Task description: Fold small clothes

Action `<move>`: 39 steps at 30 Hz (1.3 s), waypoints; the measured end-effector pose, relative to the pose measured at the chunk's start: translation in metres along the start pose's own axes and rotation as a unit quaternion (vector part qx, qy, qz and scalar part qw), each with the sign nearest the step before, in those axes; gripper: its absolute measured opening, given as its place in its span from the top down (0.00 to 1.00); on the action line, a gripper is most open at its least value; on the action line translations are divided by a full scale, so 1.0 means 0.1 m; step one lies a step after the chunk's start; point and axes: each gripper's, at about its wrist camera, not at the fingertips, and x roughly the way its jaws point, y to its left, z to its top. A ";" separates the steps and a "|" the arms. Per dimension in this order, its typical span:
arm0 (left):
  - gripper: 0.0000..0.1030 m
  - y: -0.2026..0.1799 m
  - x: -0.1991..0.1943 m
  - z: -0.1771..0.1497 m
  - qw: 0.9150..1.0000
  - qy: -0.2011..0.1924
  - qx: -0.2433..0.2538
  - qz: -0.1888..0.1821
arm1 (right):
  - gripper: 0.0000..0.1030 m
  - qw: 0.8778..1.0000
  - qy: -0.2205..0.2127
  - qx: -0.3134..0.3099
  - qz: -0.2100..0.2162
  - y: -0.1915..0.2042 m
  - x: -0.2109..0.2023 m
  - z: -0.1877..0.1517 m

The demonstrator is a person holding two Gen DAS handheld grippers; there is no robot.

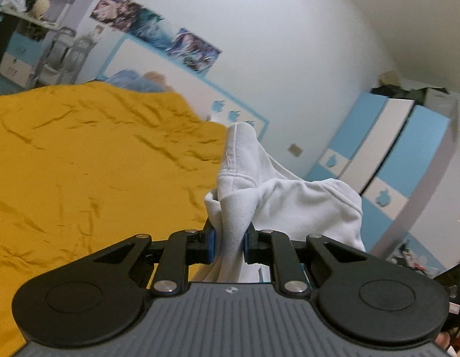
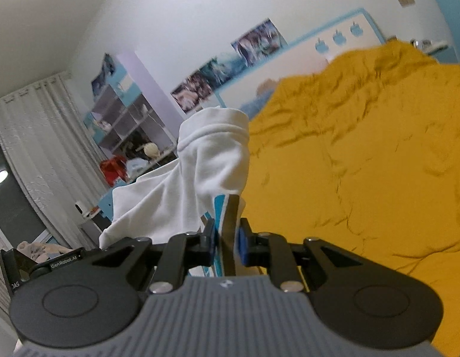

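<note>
A white garment (image 1: 289, 199) is lifted off the bed between both grippers. In the left wrist view my left gripper (image 1: 229, 245) is shut on a bunched fold of it, and the cloth rises above the blue pads and drapes off to the right. In the right wrist view my right gripper (image 2: 227, 242) is shut on another part of the white garment (image 2: 200, 166), where a blue and grey stripe shows between the pads; the rest hangs to the left. The garment's lower part is hidden behind the gripper bodies.
A bed with a rumpled mustard-yellow cover (image 1: 81, 163) (image 2: 364, 163) lies below and beyond both grippers. A blue and white headboard (image 1: 182, 83) stands against the wall, with a blue and white wardrobe (image 1: 387, 154), open shelves (image 2: 126, 122) and a white curtain (image 2: 36, 148) around the room.
</note>
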 end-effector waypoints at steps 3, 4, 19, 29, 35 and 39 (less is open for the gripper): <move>0.82 -0.19 -0.13 -0.06 1.000 0.012 0.015 -0.012 | 0.90 1.000 -0.013 -0.010 0.000 0.08 -0.43 -0.01; 0.82 -0.25 -0.15 -0.09 0.999 0.018 0.022 -0.015 | 0.90 1.000 -0.014 -0.010 -0.001 0.09 -0.57 -0.02; 0.83 0.20 0.57 -0.65 0.988 0.148 -0.015 0.045 | 0.90 0.991 0.088 0.089 -0.057 -0.71 -0.55 -0.50; 0.83 0.69 1.13 -0.90 0.971 0.219 -0.041 0.085 | 0.90 0.976 0.153 0.122 -0.093 -1.27 0.19 -0.59; 0.79 0.94 1.27 -1.06 0.961 0.252 -0.052 0.104 | 0.89 0.968 0.172 0.143 -0.115 -1.55 0.40 -0.74; 0.72 0.96 1.24 -1.04 0.959 0.257 -0.038 0.113 | 0.88 0.966 0.178 0.143 -0.122 -1.58 0.45 -0.77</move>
